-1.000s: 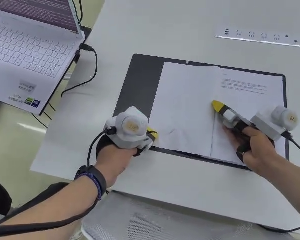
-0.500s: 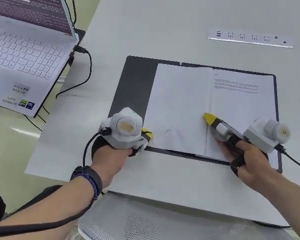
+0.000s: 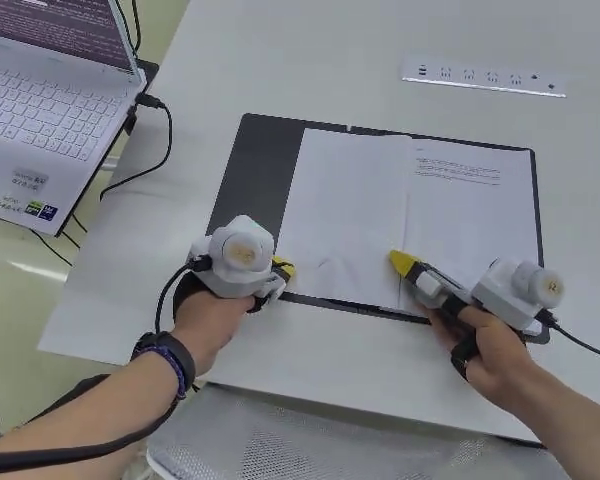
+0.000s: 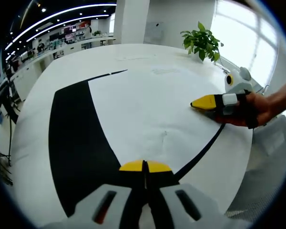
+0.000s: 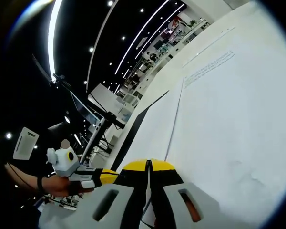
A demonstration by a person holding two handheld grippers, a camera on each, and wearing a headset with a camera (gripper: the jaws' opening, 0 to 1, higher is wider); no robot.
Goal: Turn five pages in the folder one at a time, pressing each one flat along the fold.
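Observation:
A black folder (image 3: 255,160) lies open on the white table, with white pages (image 3: 355,210) spread across it and a printed page (image 3: 475,215) on the right. My left gripper (image 3: 283,268) is shut, its yellow tips resting on the folder's black cover at the near-left corner of the turned page; its own view shows the shut tips (image 4: 145,166) on the black cover (image 4: 76,143). My right gripper (image 3: 400,262) is shut with nothing held, its yellow tip pressing on the fold (image 3: 404,225) near the folder's near edge, and its own view shows the tips (image 5: 148,165) beside that fold (image 5: 174,124).
An open white laptop (image 3: 40,110) sits at the far left with a black cable (image 3: 150,150) running towards the folder. A white power strip (image 3: 480,78) lies at the table's far side. The near table edge runs just below both hands.
My right gripper has slid along the fold towards the folder's near edge. The left gripper has stayed at the page's near-left corner. The head camera has shifted.

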